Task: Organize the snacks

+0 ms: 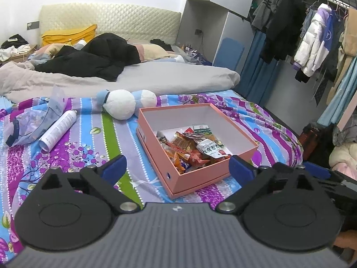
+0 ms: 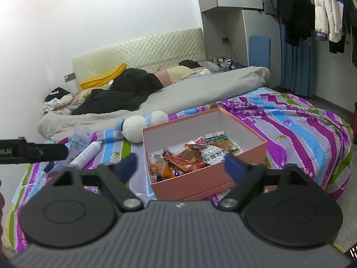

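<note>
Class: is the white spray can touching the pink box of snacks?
Apart. Left wrist view: spray can lies left of the pink box, striped bedsheet showing between.

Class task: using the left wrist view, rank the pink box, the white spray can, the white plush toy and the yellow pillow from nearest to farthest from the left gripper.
From the left gripper:
1. Pink box, directly ahead.
2. White spray can, ahead on the left.
3. White plush toy, beyond the box.
4. Yellow pillow, by the headboard.
</note>
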